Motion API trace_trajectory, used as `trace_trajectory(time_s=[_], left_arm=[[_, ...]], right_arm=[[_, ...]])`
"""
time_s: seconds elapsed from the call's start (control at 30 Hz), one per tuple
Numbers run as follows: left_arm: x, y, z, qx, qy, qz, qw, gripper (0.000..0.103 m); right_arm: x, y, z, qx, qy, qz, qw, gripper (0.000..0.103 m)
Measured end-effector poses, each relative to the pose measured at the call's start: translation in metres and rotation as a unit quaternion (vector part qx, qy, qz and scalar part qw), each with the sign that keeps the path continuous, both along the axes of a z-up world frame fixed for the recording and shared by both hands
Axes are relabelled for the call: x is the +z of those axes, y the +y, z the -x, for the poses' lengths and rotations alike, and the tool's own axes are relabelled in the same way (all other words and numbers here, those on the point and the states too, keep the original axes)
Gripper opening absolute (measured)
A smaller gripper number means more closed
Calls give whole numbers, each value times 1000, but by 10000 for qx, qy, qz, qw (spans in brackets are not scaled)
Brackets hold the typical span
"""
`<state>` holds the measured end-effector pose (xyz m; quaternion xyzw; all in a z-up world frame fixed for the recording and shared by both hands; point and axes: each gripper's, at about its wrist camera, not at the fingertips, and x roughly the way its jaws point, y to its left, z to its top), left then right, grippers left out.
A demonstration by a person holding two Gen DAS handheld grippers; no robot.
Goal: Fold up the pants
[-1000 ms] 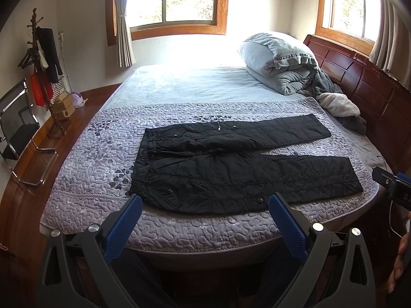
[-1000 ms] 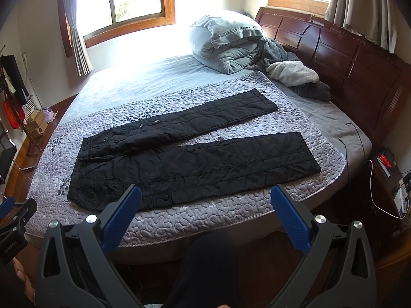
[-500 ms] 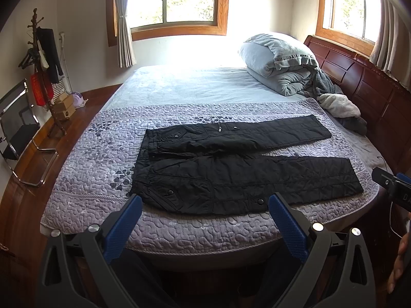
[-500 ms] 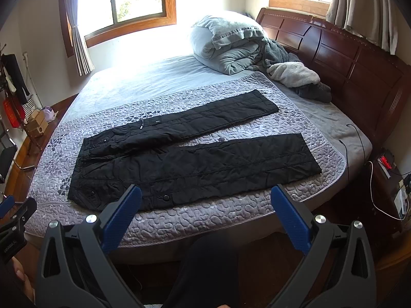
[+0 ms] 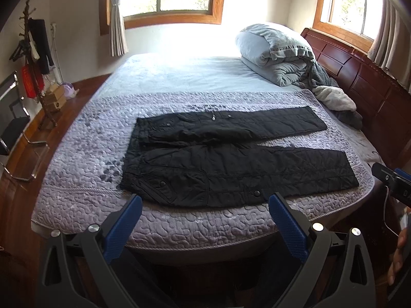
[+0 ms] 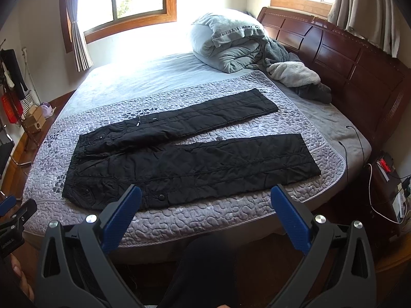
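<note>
Black quilted pants (image 5: 231, 159) lie spread flat on the purple quilted bedspread (image 5: 82, 154), waist to the left, both legs apart and pointing right. They also show in the right wrist view (image 6: 190, 159). My left gripper (image 5: 205, 205) is open and empty, held above the bed's near edge in front of the waist. My right gripper (image 6: 205, 197) is open and empty, held in front of the near leg. The right gripper's body shows at the right edge of the left wrist view (image 5: 393, 182).
A rolled grey duvet (image 5: 277, 51) and loose blankets (image 6: 292, 74) lie at the head of the bed by the wooden headboard (image 6: 359, 61). A nightstand with cables (image 6: 388, 177) stands right. A coat rack (image 5: 33, 59) and chair (image 5: 12, 125) stand left.
Both grippers have edged slightly closer to the bed; the pants sit a touch lower in both views. Nothing else moved.
</note>
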<state>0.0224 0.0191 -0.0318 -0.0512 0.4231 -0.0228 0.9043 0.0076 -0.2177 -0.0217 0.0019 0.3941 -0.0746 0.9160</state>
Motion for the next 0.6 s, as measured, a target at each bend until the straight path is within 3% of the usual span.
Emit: trace_trajectory(time_s=[0.1, 0.17, 0.23, 0.3, 0.37, 0.43, 0.53, 0.6], left_arm=[[-31, 33, -16, -76, 346, 906, 9953, 99], [-51, 60, -26, -46, 286, 1349, 9904, 99], [-69, 85, -33, -49, 32, 1532, 9882, 99], [-92, 112, -49, 205, 230, 1559, 9873, 99], [-131, 147, -74, 473, 1045, 2252, 9675, 99], [-167, 178, -91, 782, 1311, 2783, 9483, 99], [-211, 207, -118, 1260, 1540, 2812, 9388, 99], [-239, 221, -132, 1573, 1749, 3024, 9237, 99]], right_arm=[[-18, -10, -14, 321, -62, -322, 9989, 101], [-35, -23, -25, 525, -98, -742, 9958, 101], [-56, -36, -42, 536, 95, -923, 9942, 100], [-80, -53, -59, 440, 336, -1051, 9929, 100], [-103, -70, -74, 310, 591, -1251, 9899, 100], [-126, -85, -84, 212, 765, -1484, 9857, 100], [-150, -99, -94, 80, 905, -1567, 9835, 100], [-162, -103, -98, 80, 951, -1588, 9827, 100]])
